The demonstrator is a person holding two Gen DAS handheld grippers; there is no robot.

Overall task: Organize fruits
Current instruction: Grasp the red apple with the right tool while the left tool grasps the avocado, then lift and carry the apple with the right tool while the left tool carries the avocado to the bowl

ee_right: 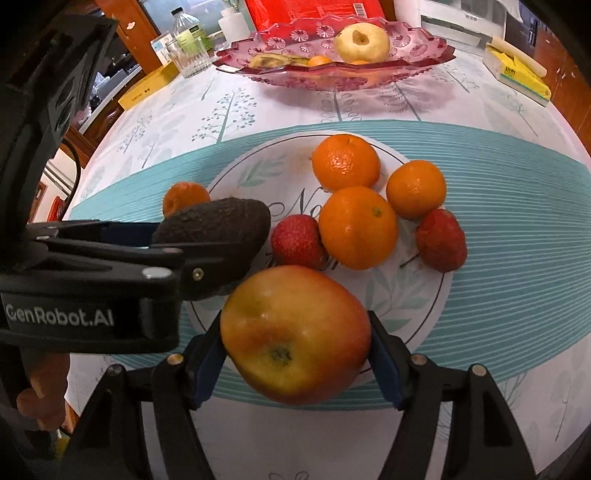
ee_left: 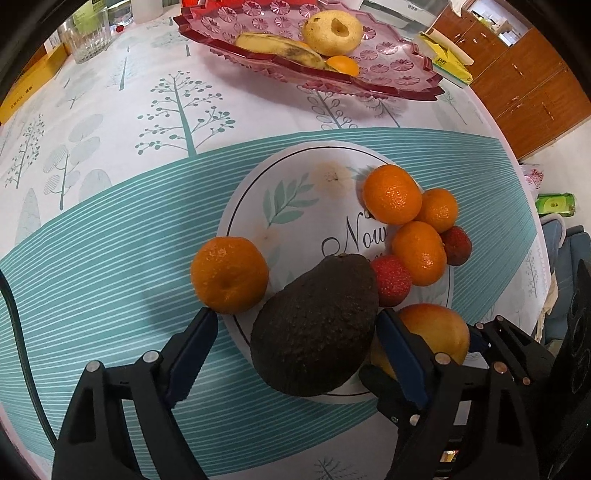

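My left gripper [ee_left: 295,325] points steeply down over the avocado [ee_left: 317,325], which lies on the near left part of the round printed mat [ee_left: 295,177] on the tabletop [ee_left: 110,229]. Its fingers [ee_left: 195,347] stand wide, one on each side of the avocado; the right one sits just at the fruit's flank, while a clear gap separates the left one from it, so I am not clamping it. The left fingertip ends just beside a mandarin [ee_left: 229,275] at the mat's left edge. My right gripper [ee_right: 295,343] straddles the apple [ee_right: 295,332], which sits at the near edge of the mat, just right of the avocado. Here the blue pads of my fingers [ee_right: 208,363] lie close against both sides of the apple, about half spread, yet I cannot tell whether they press on it or only touch it. Beyond the apple, on the mat, three more mandarins [ee_right: 356,227] cluster together with two strawberries [ee_right: 297,238], one on either side of the nearest mandarin. Far across the tabletop stands a pink glass tray [ee_left: 388,70] holding a banana [ee_left: 280,48], a yellow pear-like fruit [ee_left: 332,31] and a small orange fruit [ee_left: 345,64].
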